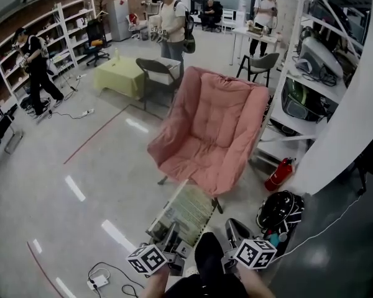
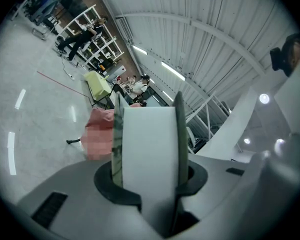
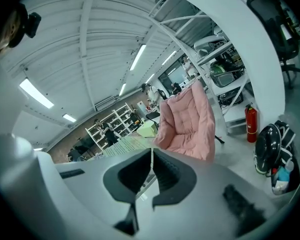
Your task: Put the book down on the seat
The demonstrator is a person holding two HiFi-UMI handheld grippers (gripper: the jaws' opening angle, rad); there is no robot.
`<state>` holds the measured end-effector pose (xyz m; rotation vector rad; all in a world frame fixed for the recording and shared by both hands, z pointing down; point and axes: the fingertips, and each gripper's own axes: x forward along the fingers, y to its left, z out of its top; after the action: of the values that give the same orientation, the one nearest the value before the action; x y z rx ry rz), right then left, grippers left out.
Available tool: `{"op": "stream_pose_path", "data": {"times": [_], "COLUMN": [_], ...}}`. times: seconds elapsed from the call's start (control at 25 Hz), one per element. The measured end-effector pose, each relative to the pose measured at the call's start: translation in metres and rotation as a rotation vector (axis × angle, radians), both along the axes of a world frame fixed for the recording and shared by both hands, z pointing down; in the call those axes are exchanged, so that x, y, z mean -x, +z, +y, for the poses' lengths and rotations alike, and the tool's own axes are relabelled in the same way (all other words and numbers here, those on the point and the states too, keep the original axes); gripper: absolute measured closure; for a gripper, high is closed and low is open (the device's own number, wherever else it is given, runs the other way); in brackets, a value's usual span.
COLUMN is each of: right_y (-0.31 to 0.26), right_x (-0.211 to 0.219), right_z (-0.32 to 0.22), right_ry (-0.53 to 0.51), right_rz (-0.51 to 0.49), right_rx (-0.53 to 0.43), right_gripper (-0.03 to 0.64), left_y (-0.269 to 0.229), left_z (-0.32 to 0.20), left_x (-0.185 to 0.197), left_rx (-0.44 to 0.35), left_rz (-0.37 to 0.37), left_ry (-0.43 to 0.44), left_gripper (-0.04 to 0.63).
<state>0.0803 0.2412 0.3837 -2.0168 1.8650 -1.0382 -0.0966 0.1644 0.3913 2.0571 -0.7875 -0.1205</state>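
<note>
My left gripper point(image 2: 147, 115) clamps the book point(image 1: 185, 211), right gripper point(image 3: 151, 157) pinches its thin edge, which I fear slips before the pink chair seat point(image 1: 199, 161).

A pink padded chair point(image 1: 214, 135) fills the centre of the frame. Just below its seat, at lower centre, a pale green book point(image 1: 185, 211) is held tilted, the left hand-held gripper point(image 1: 170, 236) on its near edge, the right hand-held gripper point(image 1: 231, 231) just beside its lower right corner. A red fire extinguisher point(image 1: 280, 174) stands right of the chair
</note>
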Motion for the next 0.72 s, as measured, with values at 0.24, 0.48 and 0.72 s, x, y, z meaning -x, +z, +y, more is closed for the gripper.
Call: {"op": "stream_pose_path", "data": {"times": [0.24,0.48,0.72], "right_y": [0.007,0.011,0.015], "right_x": [-0.021,-0.041,-0.068], "right_z": [-0.04,-0.086,-0.123], "right_ry": [-0.019,-0.05,-0.072], "right_rz": [-0.014,-0.026,-0.04], "right_rx": [0.015,0.026,0.035], "right_gripper": [0.603,0.603,0.603], "left_y": [0.006,0.012,0.015], "left_z": [-0.035,-0.075,-0.114], "left_x": [-0.02,-0.046,-0.077], "left_rx": [0.01,0.048,0.05], "left_rz": [-0.02,-0.012,-0.023], "left_ry": [-0.011,-0.021,-0.023], "left_gripper": [0.44,0.44,0.44]}}
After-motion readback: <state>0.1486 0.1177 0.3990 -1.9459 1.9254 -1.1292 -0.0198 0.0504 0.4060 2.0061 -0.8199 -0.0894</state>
